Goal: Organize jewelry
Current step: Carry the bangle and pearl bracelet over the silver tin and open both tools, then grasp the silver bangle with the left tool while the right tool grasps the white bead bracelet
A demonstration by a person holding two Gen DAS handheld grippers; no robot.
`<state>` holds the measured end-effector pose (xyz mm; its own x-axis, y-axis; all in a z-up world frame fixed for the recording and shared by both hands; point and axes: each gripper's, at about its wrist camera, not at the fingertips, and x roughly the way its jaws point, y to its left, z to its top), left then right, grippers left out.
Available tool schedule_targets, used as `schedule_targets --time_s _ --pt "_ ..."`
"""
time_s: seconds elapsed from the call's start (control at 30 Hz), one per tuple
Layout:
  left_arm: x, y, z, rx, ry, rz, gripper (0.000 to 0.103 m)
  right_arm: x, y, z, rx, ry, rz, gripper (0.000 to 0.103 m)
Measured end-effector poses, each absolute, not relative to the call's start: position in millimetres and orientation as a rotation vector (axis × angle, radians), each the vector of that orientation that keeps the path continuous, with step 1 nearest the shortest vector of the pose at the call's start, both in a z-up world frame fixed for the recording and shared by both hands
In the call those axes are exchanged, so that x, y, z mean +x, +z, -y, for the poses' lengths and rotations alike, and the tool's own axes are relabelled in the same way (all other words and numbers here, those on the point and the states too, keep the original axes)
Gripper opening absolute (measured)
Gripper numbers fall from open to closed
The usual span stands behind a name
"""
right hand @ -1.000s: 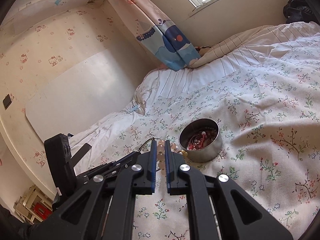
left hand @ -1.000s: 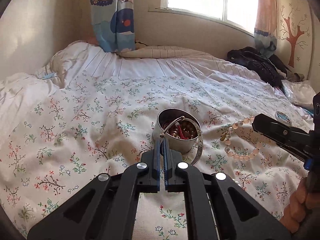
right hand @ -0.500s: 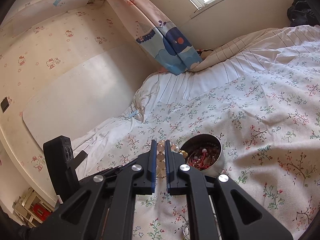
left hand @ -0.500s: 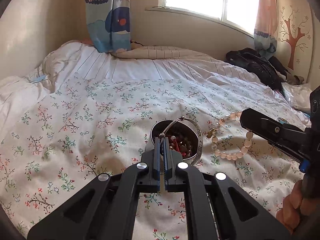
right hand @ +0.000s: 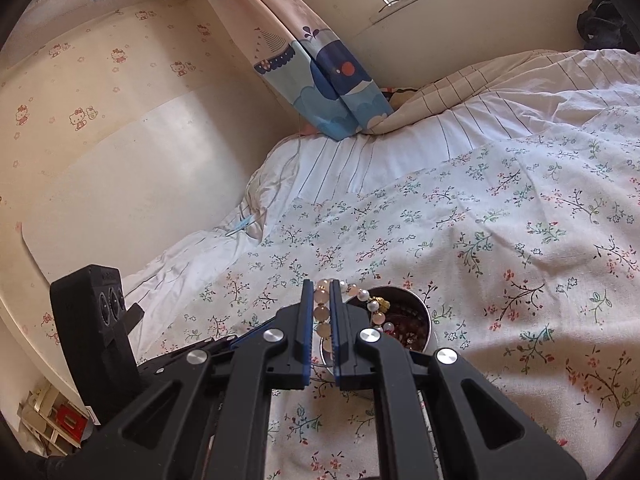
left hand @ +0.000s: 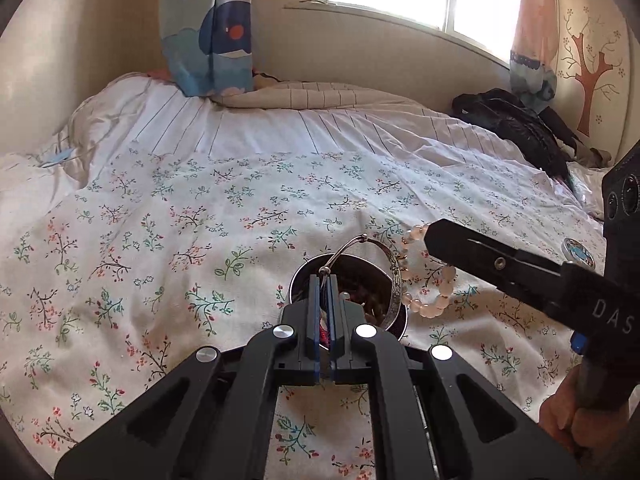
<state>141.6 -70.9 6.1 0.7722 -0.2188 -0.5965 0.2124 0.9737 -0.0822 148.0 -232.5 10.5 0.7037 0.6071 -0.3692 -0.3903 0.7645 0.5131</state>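
A round metal tin point(left hand: 301, 280) holding red and dark beads sits on the floral bedspread; it also shows in the right wrist view point(right hand: 425, 319). My left gripper point(left hand: 323, 280) is shut on a silver bangle point(left hand: 394, 276), which hangs over the tin. My right gripper point(right hand: 323, 285) is shut on a pale pink bead bracelet point(right hand: 321, 313) and holds it above the tin's left rim. In the left wrist view the bracelet point(left hand: 434, 307) dangles just right of the tin from the right gripper point(left hand: 430, 236).
The floral bedspread point(left hand: 200, 240) covers a bed against a wall. Black clothing point(left hand: 516, 124) lies at the far right. A small round tin lid point(left hand: 578, 253) lies on the bed to the right. Whale-print curtains point(left hand: 208, 28) hang over the bed head.
Both grippers have moved closer to the tin. The bangle now hangs over the tin's opening, and the bead bracelet has come in next to the tin's rim.
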Motion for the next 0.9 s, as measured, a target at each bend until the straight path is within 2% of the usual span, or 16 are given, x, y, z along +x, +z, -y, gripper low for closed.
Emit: schedule_targets --time_s 0.1,0.17,0.4,0.6,0.73,0.9 --pt "153 -2 74 -0.013 -0.232 -0.685 0.004 162 1 229 0.423 0.555 -0.598 0.011" --pt "161 -10 74 -0.017 -0.229 -0.723 0.005 166 -5 230 0.437 0.538 -0.603 0.039" --pt "158 -10 61 -0.043 -0.192 -0.721 0.007 161 -4 243 0.452 0.519 -0.598 0.039" --pt "138 -5 56 -0.033 -0.187 -0.717 0.016 143 -8 261 0.438 0.448 -0.642 0.04" --pt "121 -8 62 -0.017 -0.241 -0.757 0.022 127 -11 277 0.434 0.38 -0.668 0.042" --pt "100 -21 79 0.029 -0.342 -0.84 0.024 111 -13 284 0.41 0.325 -0.706 0.045"
